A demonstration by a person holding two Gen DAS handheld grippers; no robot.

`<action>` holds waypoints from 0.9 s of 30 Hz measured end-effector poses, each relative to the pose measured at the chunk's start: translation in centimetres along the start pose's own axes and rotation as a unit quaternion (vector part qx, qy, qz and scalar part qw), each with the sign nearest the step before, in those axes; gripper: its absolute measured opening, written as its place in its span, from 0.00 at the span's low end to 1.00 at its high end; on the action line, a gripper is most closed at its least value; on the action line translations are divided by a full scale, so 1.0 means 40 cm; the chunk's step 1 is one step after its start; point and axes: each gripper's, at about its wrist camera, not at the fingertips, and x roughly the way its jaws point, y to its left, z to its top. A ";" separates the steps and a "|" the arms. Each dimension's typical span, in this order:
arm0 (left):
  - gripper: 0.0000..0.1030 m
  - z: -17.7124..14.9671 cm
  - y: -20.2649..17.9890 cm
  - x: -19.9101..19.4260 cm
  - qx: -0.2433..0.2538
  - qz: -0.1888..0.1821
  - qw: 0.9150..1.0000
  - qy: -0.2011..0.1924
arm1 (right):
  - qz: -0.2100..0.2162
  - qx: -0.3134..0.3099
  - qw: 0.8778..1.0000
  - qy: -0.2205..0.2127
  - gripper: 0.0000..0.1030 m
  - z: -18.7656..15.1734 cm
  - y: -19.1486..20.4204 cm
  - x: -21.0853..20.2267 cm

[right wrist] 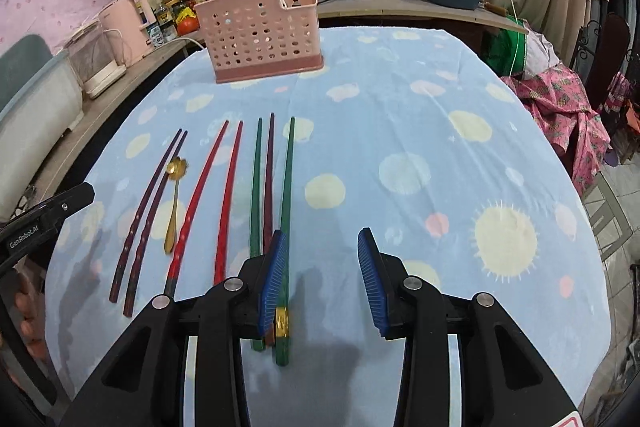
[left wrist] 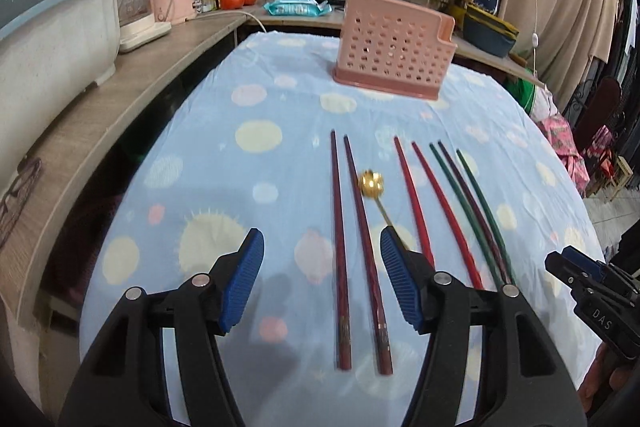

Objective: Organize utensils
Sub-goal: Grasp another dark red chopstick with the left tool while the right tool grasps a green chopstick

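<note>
Chopsticks lie in a row on the desk (right wrist: pixel 400 147), which is draped in a blue cloth with pale dots and suns, their tips pointing toward a pink holder (right wrist: pixel 264 37) that stands upright at the far end, well apart from them. From the left there is a dark pair (left wrist: pixel 352 259), then a gold spoon (right wrist: pixel 174 203) just beside it with its bowl at the far end, then a red pair (right wrist: pixel 212 203), then a tight group of two green sticks (right wrist: pixel 286 187) with one purple stick (right wrist: pixel 269 183) between them. The left claw (left wrist: pixel 322 247) hangs over the near part of the dark pair, its blue pads spread wide to either side and gripping nothing; whether the pads touch the cloth cannot be told. The right claw (right wrist: pixel 322 247) hangs beside the green group, released, with its left pad in front of the rightmost green stick and bare cloth between its pads. Each claw shows at the edge of the other's view, with fingers of the holding hand (right wrist: pixel 24 307) visible behind the left one. Pots, a pink appliance and bottles crowd the wooden shelf behind the holder.
</note>
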 end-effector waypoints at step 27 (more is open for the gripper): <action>0.55 -0.109 -0.010 0.044 0.019 0.017 0.999 0.046 | 0.007 0.009 1.000 0.027 0.36 -0.092 0.017 0.029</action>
